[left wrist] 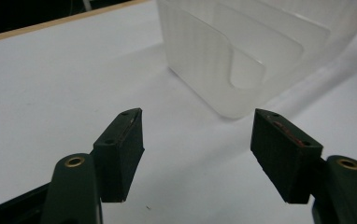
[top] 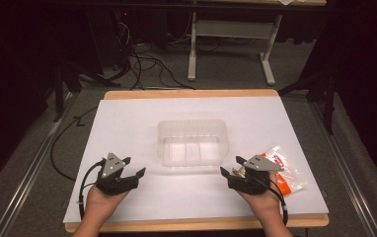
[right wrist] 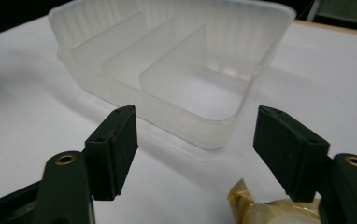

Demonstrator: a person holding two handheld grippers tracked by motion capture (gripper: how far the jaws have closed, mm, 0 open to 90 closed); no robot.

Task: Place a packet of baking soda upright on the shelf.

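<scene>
A clear plastic container (top: 192,123) with inner dividers stands at the middle of the white board. In the left gripper view the container (left wrist: 214,70) is ahead and to the right, and in the right gripper view the container (right wrist: 167,70) is straight ahead. My left gripper (top: 134,166) rests at the near left, jaws wide apart with nothing between them (left wrist: 197,140). My right gripper (top: 230,165) rests at the near right, open and empty (right wrist: 195,140). A clear packet with orange contents (top: 282,173) lies just right of that hand. A yellowish wrapped packet (right wrist: 260,210) lies under the right jaw.
The white board (top: 127,123) covers a wooden table whose edge shows at front and back. Behind it a white table frame (top: 192,49) stands on grey floor among black cables (top: 147,64). A cable (top: 58,148) loops past the table's left side.
</scene>
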